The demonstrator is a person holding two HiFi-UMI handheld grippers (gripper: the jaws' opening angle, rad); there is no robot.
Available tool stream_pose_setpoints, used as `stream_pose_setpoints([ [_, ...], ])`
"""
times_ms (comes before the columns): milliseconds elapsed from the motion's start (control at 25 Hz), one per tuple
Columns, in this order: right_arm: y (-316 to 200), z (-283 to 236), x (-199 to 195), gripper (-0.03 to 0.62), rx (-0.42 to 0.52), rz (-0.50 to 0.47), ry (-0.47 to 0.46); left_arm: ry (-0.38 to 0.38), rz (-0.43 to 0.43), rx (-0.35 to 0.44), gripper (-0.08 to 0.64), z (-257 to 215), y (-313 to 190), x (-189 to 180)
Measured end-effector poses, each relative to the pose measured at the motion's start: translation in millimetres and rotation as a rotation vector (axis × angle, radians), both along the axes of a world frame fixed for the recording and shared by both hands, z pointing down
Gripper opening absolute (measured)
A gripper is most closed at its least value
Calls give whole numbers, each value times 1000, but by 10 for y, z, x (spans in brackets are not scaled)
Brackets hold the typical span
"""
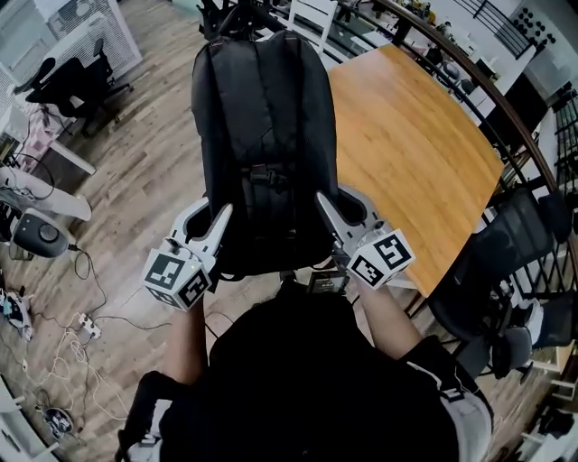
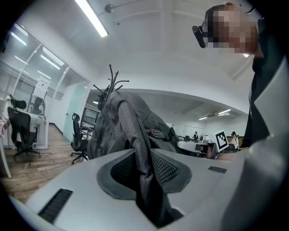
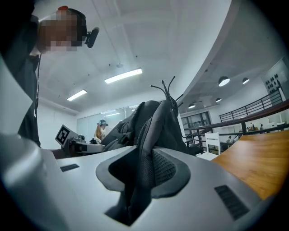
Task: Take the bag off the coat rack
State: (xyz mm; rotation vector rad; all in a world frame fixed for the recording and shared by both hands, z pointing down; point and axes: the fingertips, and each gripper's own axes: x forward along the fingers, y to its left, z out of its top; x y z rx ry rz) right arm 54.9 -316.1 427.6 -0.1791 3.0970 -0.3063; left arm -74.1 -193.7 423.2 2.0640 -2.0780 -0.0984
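A black backpack (image 1: 262,135) hangs upright from the coat rack (image 1: 237,13), whose prongs show above it. My left gripper (image 1: 219,217) is at the bag's lower left and is shut on the left mesh shoulder strap (image 2: 135,135). At the lower right, my right gripper (image 1: 325,203) is shut on the other strap (image 3: 149,131). In both gripper views the strap runs up between the jaws to the bag, with the rack prongs (image 2: 110,83) (image 3: 168,90) behind it. The bag's top loop and its hook are hidden.
A wooden table (image 1: 406,153) stands close on the right, with a curved railing (image 1: 506,108) and a black office chair (image 1: 506,271) beyond it. Another chair (image 1: 72,81) is at far left. Cables and a power strip (image 1: 81,329) lie on the floor to the left.
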Motion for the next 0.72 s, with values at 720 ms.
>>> stream_pose_setpoints([
  [720,1056,560,338,110,-92,32,59,58,47,-56,104,503,1009,325],
])
